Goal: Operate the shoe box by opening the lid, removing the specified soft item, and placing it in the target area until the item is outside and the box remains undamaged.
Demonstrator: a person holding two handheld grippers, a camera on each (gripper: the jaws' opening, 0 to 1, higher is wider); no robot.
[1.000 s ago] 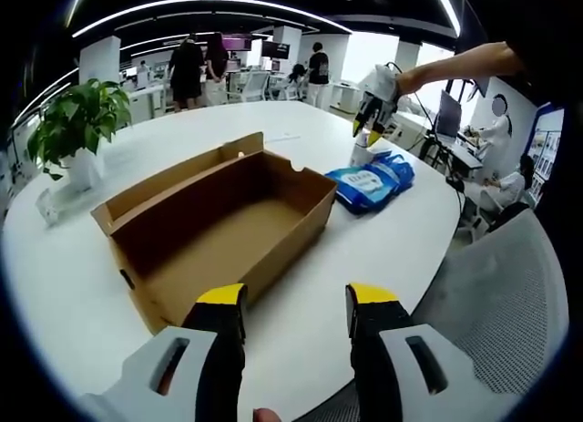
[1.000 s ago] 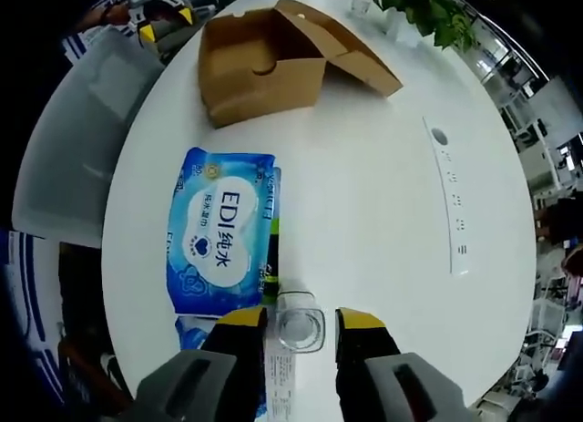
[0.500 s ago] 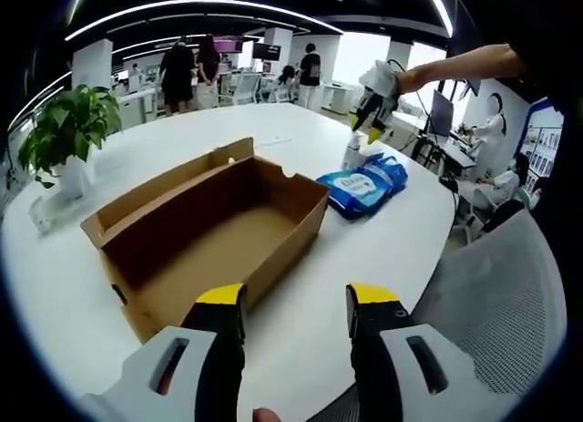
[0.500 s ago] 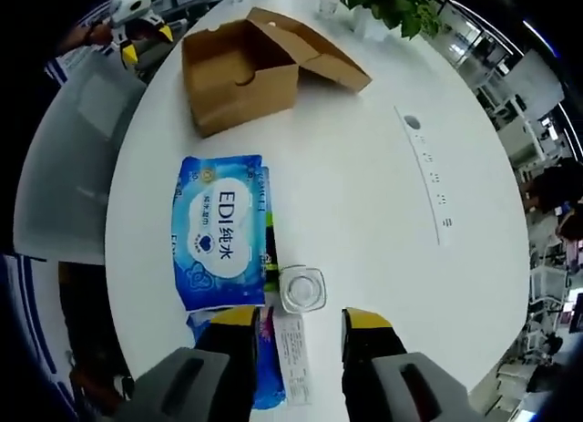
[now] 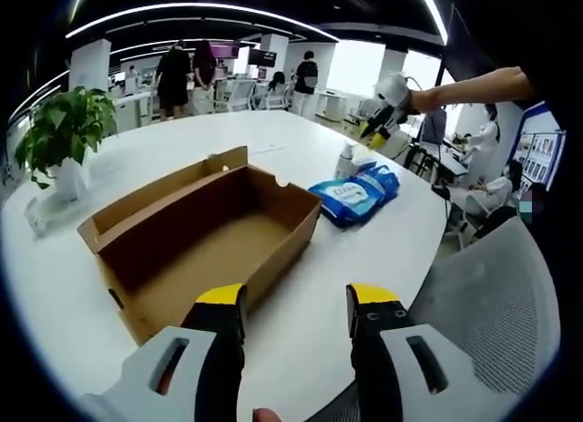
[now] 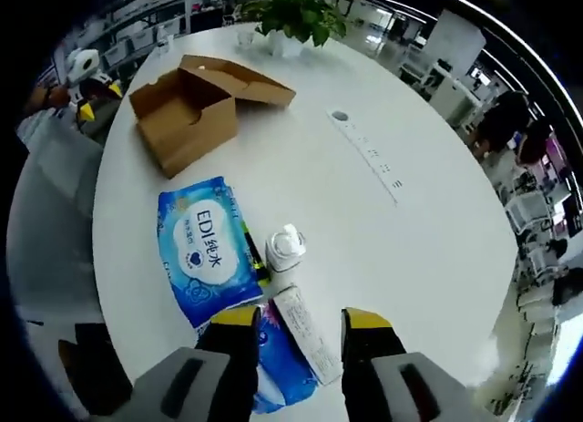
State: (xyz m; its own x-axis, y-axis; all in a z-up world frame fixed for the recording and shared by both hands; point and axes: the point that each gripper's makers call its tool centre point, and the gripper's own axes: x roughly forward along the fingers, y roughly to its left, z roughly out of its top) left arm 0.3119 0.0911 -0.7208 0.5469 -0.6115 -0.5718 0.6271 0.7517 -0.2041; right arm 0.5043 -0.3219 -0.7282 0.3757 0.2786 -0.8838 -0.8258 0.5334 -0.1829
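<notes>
Right gripper [image 6: 299, 318] has pulled up off the small bottle [image 6: 284, 247].
Both tongs spread, holding nothing; shoe box [image 5: 205, 235] open, wipes pack [image 6: 206, 250] outside.

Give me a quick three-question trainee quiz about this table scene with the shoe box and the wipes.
1. True or false: the shoe box is open and nothing shows inside it.
2. Which item lies nearest the blue wipes pack? A) the potted plant B) the small white bottle C) the shoe box
3. Fill in: the right gripper holds its fingers ____ with nothing between them.

Key
1. True; in the left gripper view its brown floor is bare.
2. B; in the right gripper view the bottle stands right beside the pack.
3. Open.
</notes>
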